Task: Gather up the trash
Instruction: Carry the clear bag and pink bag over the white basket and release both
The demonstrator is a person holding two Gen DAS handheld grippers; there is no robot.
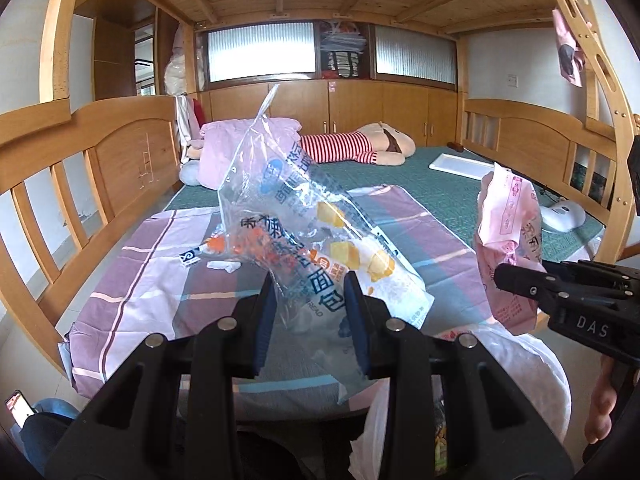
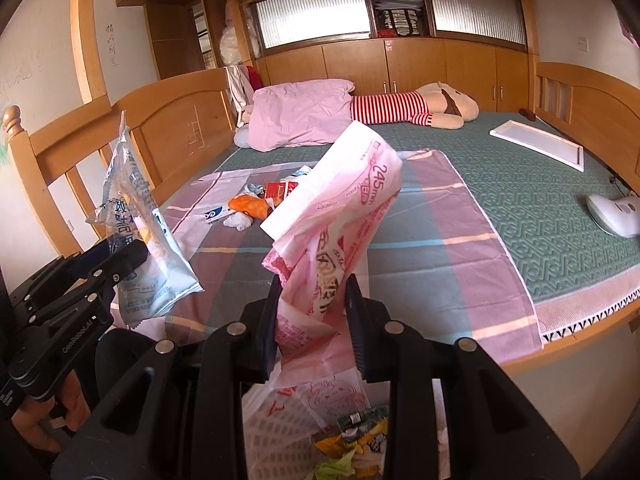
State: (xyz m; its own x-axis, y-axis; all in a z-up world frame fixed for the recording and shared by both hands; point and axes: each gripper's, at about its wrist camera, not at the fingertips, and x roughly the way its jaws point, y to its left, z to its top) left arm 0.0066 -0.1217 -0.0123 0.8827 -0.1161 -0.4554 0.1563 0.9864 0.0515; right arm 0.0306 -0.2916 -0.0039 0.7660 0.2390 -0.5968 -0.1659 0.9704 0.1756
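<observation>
Both hands are carrying something right now: the left hand-held gripper (image 1: 310, 312) is pinching a clear bread wrapper (image 1: 304, 216) low down between its pads, with most of the film sticking up and forward past the fingertips, and the right hand-held gripper (image 2: 312, 312) is clamping a crumpled pink wrapper (image 2: 340, 216) the same way, jaws narrow on the plastic. Directly below and just behind both sets of fingers the white trash bag (image 2: 288, 412) is sitting open, with yellow and green scraps already inside, so my read is that the step in hand is the drop. To do it well I'd be bringing each wrapper right over the bag mouth before letting go, since this film is light and floppy and the tall part could tip over the rim and land back on the bed. One at a time seems safer than both together. More trash is lying ahead of the grippers on the checked sheet (image 2: 420, 248): an orange packet (image 2: 250, 205), a red packet (image 2: 280, 190) and a white crumpled tissue (image 2: 238, 222). Hard to make out: the bag's rim is mostly hidden behind the gripper bodies, so I can't tell how wide it's open, and the held wrapper is blocking part of that pile in the left wrist view.
</observation>
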